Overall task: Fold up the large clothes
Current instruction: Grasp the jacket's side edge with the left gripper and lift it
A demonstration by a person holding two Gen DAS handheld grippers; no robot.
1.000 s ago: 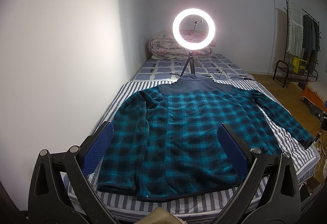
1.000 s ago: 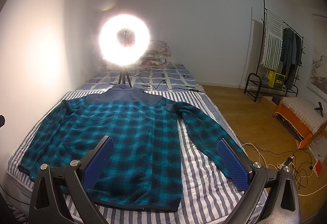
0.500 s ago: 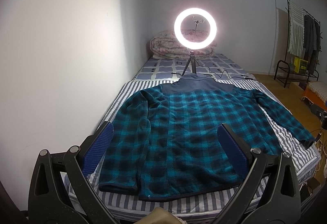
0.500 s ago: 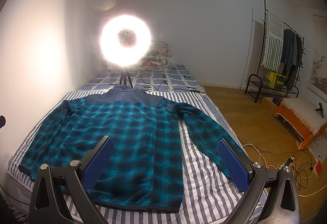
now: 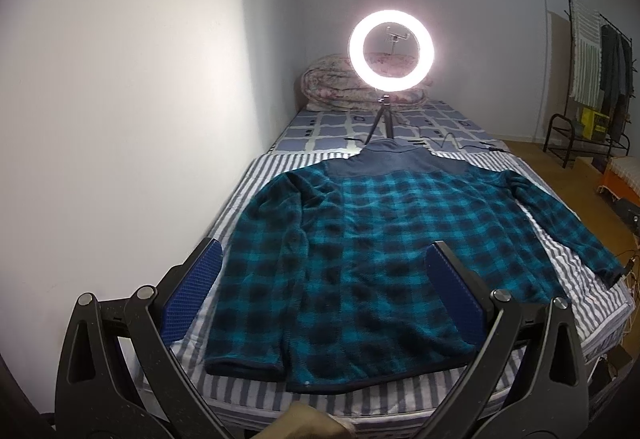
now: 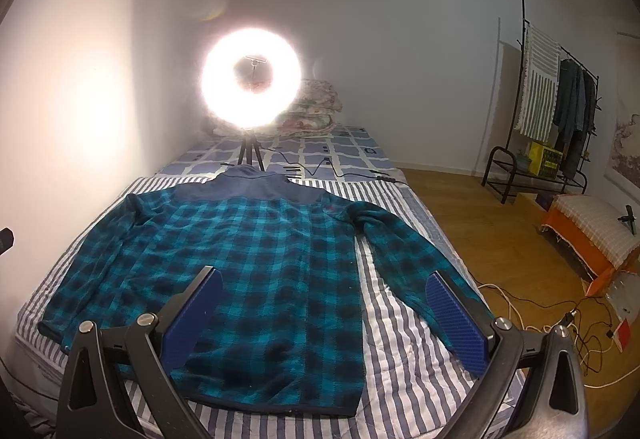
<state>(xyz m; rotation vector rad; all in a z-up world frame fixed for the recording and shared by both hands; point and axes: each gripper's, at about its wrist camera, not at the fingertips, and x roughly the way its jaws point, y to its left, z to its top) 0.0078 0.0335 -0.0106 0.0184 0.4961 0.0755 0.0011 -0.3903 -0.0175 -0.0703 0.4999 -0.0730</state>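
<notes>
A teal and black plaid fleece jacket lies spread flat, back up, on the grey-striped bedsheet of a bed, its navy collar toward the far end and its hem toward the cameras. One sleeve lies alongside the body on the wall side; the other sleeve angles out toward the bed's open edge. The left gripper hovers above the hem end with its blue-padded jaws spread wide, holding nothing. The right gripper likewise hangs over the hem end, jaws wide apart and empty. Beyond the collar a lit ring light stands on a small tripod on the bed, with a folded quilt behind it. A clothes rack stands by the far wall
</notes>
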